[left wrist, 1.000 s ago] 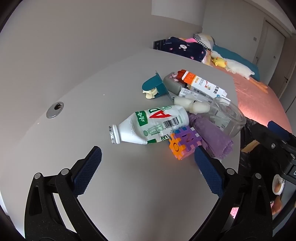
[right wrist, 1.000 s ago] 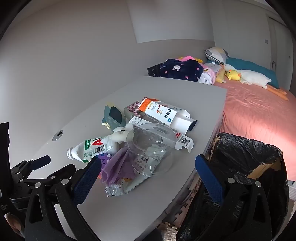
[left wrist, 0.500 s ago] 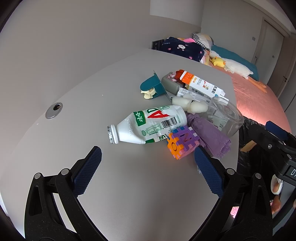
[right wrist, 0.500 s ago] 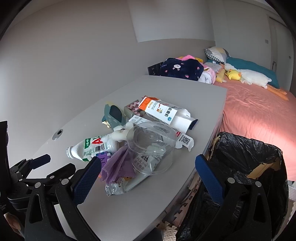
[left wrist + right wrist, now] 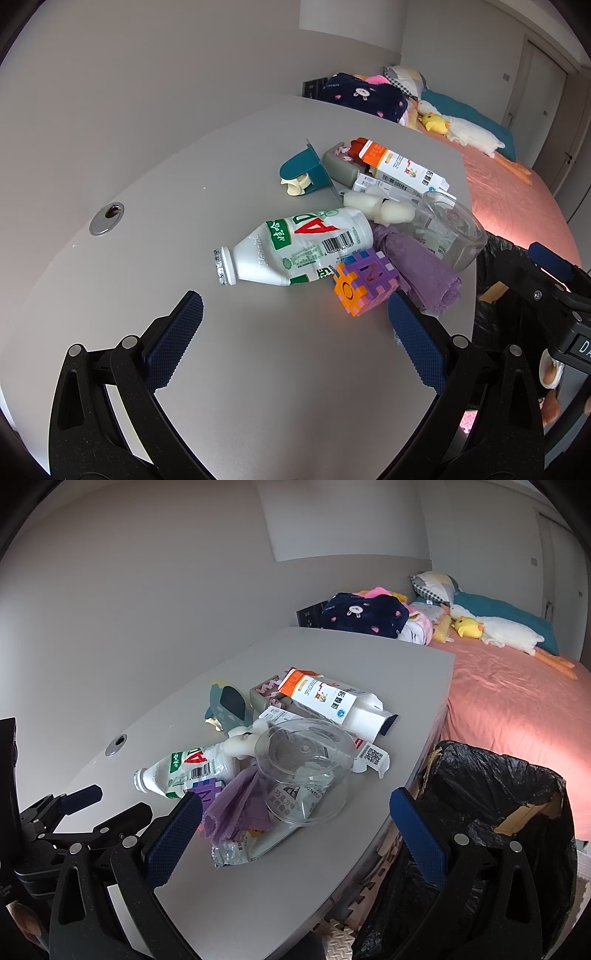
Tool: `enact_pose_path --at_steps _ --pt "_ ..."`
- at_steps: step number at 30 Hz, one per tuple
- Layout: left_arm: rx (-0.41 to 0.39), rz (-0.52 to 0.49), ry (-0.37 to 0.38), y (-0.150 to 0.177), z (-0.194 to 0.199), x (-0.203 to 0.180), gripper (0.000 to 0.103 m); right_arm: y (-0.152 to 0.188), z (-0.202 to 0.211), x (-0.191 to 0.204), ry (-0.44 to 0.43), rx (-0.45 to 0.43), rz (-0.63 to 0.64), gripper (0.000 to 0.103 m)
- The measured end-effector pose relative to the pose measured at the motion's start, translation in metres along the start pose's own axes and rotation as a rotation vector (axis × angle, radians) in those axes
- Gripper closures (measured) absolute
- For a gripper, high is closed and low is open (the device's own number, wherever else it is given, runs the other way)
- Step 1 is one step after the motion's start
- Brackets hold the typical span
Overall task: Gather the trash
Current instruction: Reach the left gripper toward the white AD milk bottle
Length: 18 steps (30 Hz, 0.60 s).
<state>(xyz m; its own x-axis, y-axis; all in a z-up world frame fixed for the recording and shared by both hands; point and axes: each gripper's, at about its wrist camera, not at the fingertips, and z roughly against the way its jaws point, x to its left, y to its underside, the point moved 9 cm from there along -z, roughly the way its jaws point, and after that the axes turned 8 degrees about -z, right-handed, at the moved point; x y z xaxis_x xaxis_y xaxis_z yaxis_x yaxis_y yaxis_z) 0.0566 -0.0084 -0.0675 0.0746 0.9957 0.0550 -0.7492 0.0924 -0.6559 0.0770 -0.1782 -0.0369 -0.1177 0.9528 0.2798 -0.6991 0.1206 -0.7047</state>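
Grey tabletop [image 5: 258, 369] carries the trash heap, with the white plastic AD bottle [image 5: 299, 247] nearest the spread, empty left gripper [image 5: 291, 325], so nothing is picked yet; next, I reckon, it closes on that bottle, while the right gripper [image 5: 295, 816] gapes beside the black-lined bin [image 5: 491, 794].

The bottle [image 5: 299, 246] lying on its side carries large red letters "AD", a barcode and, near its neck, a script word too small to make out. The foam cube [image 5: 365, 281] shows an "N" on one face and an "O" on another. A wrapper [image 5: 288, 797] seen through the clear cup reads "巧克力味", and the carton [image 5: 332, 701] bears Chinese print too small to read.
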Motion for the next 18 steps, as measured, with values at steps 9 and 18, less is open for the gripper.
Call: enact_pose_path --at_steps 9,18 --pt "0.0 -0.001 0.002 0.0013 -0.0001 -0.0015 0.006 0.0003 -0.0004 -0.0001 0.001 0.002 -0.002 0.002" --pt "-0.001 0.001 0.007 0.0027 -0.0003 -0.0027 0.006 0.0002 -0.0007 -0.0002 0.0 0.002 -0.003 0.002"
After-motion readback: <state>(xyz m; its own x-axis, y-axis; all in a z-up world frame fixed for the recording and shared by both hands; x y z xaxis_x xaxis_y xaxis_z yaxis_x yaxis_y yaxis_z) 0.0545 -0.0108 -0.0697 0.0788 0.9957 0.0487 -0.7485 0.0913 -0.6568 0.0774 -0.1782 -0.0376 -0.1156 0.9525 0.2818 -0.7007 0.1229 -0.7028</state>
